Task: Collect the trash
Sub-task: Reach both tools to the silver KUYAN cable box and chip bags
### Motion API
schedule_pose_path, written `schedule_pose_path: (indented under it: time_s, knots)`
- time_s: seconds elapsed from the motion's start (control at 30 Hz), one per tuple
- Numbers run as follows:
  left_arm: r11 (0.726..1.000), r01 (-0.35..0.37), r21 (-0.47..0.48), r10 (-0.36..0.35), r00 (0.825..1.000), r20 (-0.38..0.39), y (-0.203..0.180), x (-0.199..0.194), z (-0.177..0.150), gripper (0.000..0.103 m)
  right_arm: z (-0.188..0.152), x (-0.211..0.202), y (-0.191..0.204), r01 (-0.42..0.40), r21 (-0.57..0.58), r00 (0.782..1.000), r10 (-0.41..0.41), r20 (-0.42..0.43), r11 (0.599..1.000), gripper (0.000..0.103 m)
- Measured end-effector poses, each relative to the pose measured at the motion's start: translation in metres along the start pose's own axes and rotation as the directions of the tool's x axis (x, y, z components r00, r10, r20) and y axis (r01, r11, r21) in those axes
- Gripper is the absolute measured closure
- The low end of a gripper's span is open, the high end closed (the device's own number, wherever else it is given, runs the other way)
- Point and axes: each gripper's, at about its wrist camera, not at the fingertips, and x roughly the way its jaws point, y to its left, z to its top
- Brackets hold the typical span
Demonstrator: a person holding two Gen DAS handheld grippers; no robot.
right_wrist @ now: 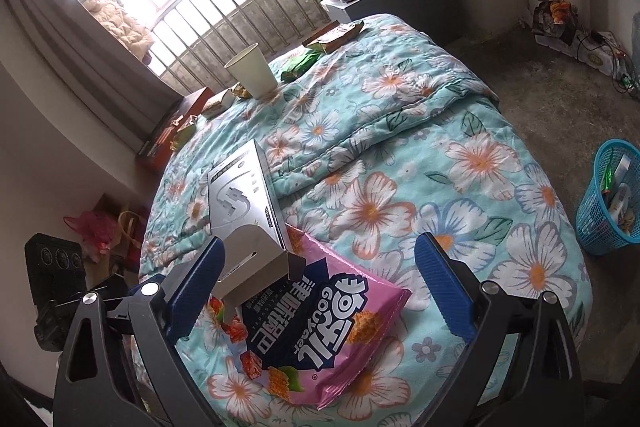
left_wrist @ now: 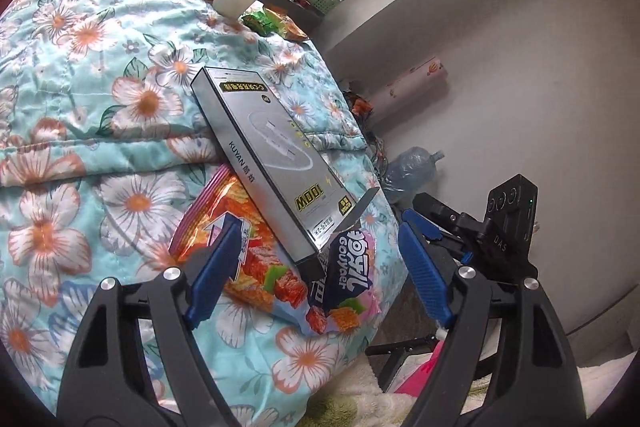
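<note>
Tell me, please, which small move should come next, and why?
Probably close the right gripper on the pink snack bag: its open fingers already straddle the bag, nothing is held, and the silver box overlaps only the bag's far end. The blue basket waits on the floor.

2 close views (opposite sides) share snack bag (left_wrist: 280, 279).

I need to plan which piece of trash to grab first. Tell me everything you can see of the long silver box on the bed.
The long silver cardboard box is slim and rectangular, with "KUYAN" along one side and "100W" in yellow on its face. Its near end flap hangs open. It lies flat on the floral quilt, its near end resting on the pink snack bag. The open left tongs and open right tongs flank that end; neither clearly grips it.
</note>
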Motion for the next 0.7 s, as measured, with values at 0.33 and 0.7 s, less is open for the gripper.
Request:
schedule_pose_path:
  time_s: [0.33, 0.7]
  knots:
    - [0.989, -0.088, -0.116, 0.083, 0.996, -0.044, 0.017, 0.043, 0.031, 0.048, 0.04, 0.083, -0.025, -0.189, 0.258, 0.954, 0.24, -0.179, 0.947, 0.035]
    - [0.987, -0.104, -0.12, 0.092, 0.991, -0.102, 0.016, 0.059, 0.026, 0.055, 0.023, 0.11, 0.007, -0.297, 0.278, 0.885, 0.372, -0.278, 0.914, 0.041]
